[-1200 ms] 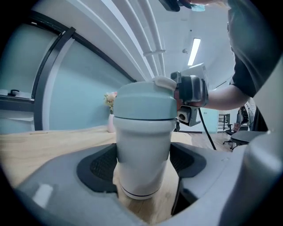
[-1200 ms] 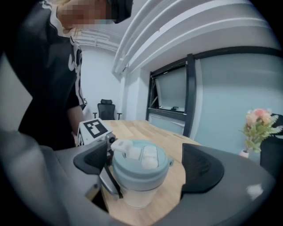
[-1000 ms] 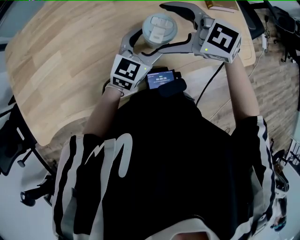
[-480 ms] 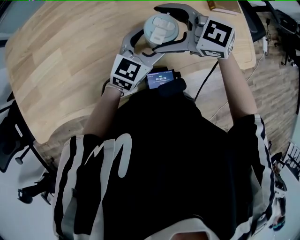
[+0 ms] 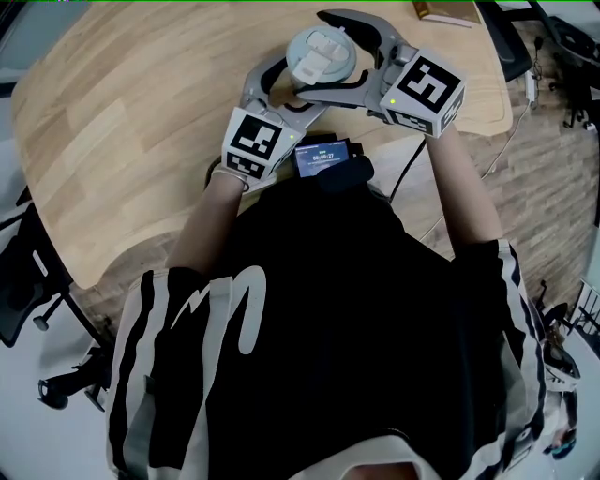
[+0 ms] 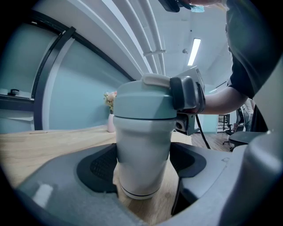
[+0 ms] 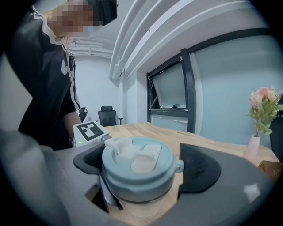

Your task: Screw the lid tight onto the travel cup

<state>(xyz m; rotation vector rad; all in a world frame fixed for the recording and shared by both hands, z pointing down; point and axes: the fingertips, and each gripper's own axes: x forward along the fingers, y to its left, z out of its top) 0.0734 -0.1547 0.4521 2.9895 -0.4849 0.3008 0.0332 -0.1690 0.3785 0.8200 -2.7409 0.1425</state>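
A pale travel cup (image 6: 143,154) stands on the wooden table (image 5: 141,122) with its light blue lid (image 5: 328,47) on top. My left gripper (image 5: 305,80) comes in low from the near left. Its pads (image 6: 95,165) press on both sides of the cup's body, so it is shut on the cup. From the right, higher up, my right gripper (image 5: 317,56) is shut on the lid (image 7: 138,165), with a pad (image 7: 199,165) against its rim. The lid's flip tab (image 7: 132,150) faces up. The lower cup body is hidden in the head view.
A small screen device (image 5: 323,157) sits at the table's near edge by the person's chest, and a cable (image 5: 412,169) hangs off beside it. A flat object (image 5: 445,14) lies at the far right corner. A vase of flowers (image 7: 261,119) stands further along the table.
My right gripper has turned clockwise around the lid, and its marker cube has swung nearer the person. The left gripper and the cup have stayed where they were.
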